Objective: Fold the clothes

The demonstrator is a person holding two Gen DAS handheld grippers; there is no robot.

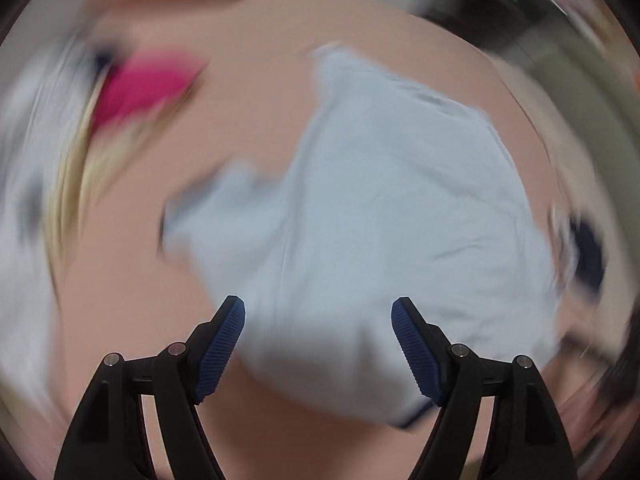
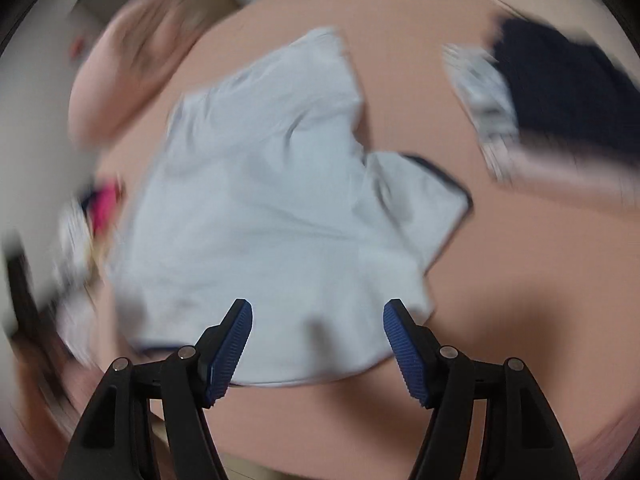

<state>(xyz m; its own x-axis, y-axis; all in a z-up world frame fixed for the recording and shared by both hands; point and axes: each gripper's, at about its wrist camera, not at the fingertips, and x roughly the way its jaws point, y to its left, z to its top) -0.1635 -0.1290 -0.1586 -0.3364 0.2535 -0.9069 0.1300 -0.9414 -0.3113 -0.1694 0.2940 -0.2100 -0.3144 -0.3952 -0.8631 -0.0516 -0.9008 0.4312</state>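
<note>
While the pale blue shirt (image 2: 272,200) lies spread and rumpled on the pinkish-tan surface (image 2: 500,280), no fold looks made in it yet, so I judge the folding of this piece barely begun; one short sleeve (image 2: 420,196) with a dark trim sticks out to the side, and the hem nearest the camera is wavy; a dark garment (image 2: 568,92) lies well apart at the far right, seemingly stacked on a patterned cloth (image 2: 484,108), though blur hides whether it is folded; a pink item (image 1: 148,84) sits off to the left; both views are smeared; the left gripper (image 1: 318,344) hangs over the shirt's near edge, jaws wide apart and empty; the right gripper (image 2: 318,348) points steeply down above the hem, jaws likewise parted, pads off the cloth
</note>
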